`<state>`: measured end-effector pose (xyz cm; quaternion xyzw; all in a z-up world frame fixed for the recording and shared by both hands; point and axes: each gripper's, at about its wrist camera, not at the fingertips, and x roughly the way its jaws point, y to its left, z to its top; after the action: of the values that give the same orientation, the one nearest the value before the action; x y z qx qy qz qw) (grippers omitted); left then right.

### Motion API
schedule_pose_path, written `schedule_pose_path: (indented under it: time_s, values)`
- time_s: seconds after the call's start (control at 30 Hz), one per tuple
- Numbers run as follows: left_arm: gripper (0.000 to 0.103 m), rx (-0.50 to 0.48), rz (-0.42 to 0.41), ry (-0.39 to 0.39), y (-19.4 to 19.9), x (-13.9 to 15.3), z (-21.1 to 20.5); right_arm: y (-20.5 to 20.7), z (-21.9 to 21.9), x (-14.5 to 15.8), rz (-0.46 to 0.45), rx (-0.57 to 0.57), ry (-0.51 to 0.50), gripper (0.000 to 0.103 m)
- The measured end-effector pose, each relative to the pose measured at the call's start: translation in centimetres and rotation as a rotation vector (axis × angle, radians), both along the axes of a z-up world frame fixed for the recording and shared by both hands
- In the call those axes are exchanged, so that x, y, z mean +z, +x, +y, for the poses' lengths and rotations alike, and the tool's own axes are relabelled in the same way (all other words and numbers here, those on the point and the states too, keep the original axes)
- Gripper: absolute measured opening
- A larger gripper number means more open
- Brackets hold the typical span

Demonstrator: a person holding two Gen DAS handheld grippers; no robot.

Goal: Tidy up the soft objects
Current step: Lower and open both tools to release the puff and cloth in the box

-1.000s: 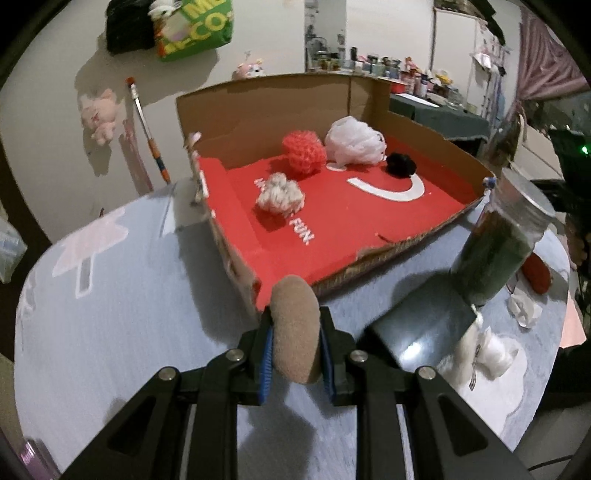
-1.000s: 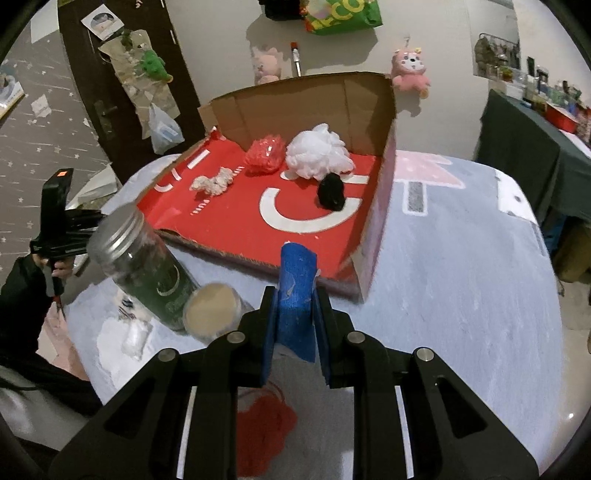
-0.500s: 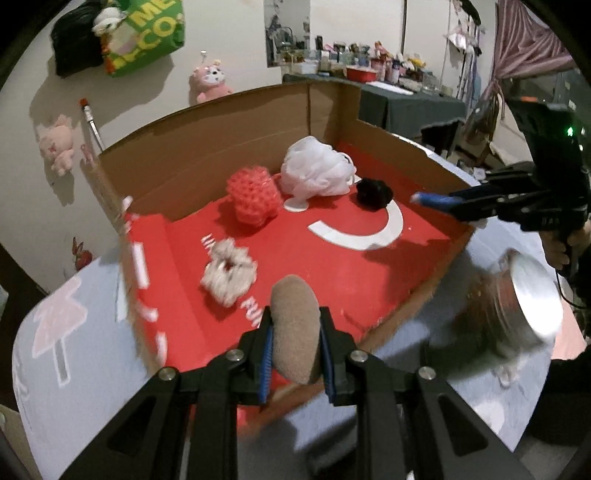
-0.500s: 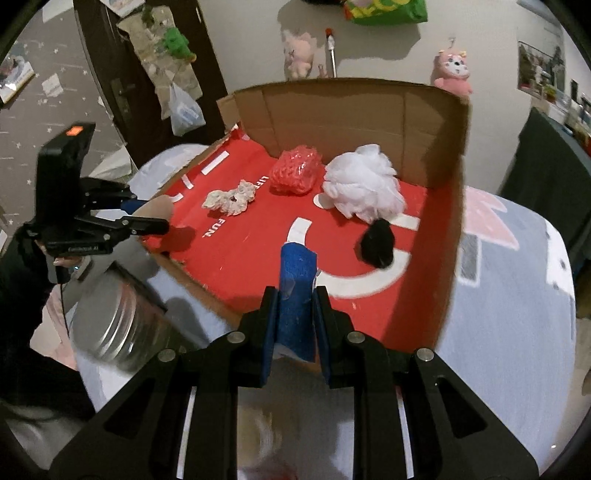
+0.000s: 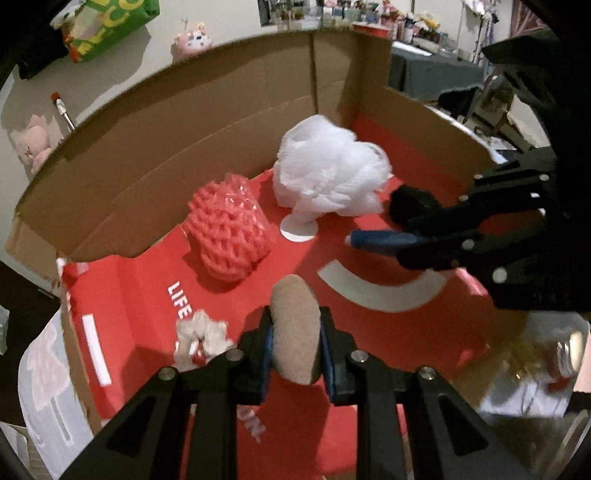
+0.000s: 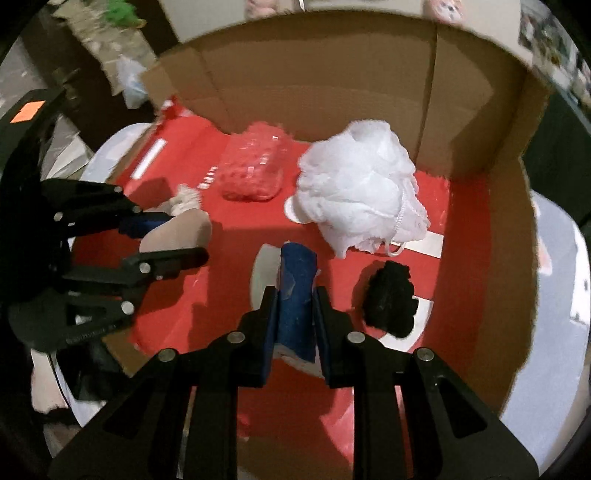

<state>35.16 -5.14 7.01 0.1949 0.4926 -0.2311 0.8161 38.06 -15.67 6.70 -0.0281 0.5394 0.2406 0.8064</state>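
Inside the cardboard box (image 5: 192,155), on its red printed floor, you can read white lettering: "LIFE" beside the pink mesh ball (image 5: 227,230), and a cut-off "N" lower down by your left tool; the rest is covered. A white arc and a white dot are printed there too. A green bag (image 5: 107,22) on the wall carries yellow letters, too cropped to read.

Your left gripper (image 5: 295,343) is clamped on a tan sponge (image 5: 295,328), an oval standing on edge between the jaws, its long axis running forward and up, out past the fingertips. It hangs over the box floor near the front, just beside the cream scrunchie (image 5: 201,341).

Your right gripper (image 6: 295,314) is clamped on a blue sponge (image 6: 297,291), a flat block also on edge, its long axis pointing forward toward the back wall of the box, with a white underside showing low down. It sits above the white arc, between the tan sponge and the black pom (image 6: 389,301).

The box holds four loose things: the pink mesh ball and the white bath pouf (image 6: 358,192) near the back wall, the black pom near the right wall, and the cream scrunchie at the left front. The box rests on a pale table (image 6: 554,332).
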Motion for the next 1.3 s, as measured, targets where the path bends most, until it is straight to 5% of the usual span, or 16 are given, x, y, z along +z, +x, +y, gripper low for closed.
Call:
schedule_pose_path:
  time_s: [0.9,1.3]
  values:
    - [0.035,0.051,0.036,-0.017,3.1,-1.9,0.5,2.3,0.8,-1.6,0.013,-0.03,-0.029,0.021]
    - [0.051,0.043,0.015,-0.054,1.7,-1.5,1.8,1.9,0.6,-1.3,0.005,-0.028,-0.026,0.025]
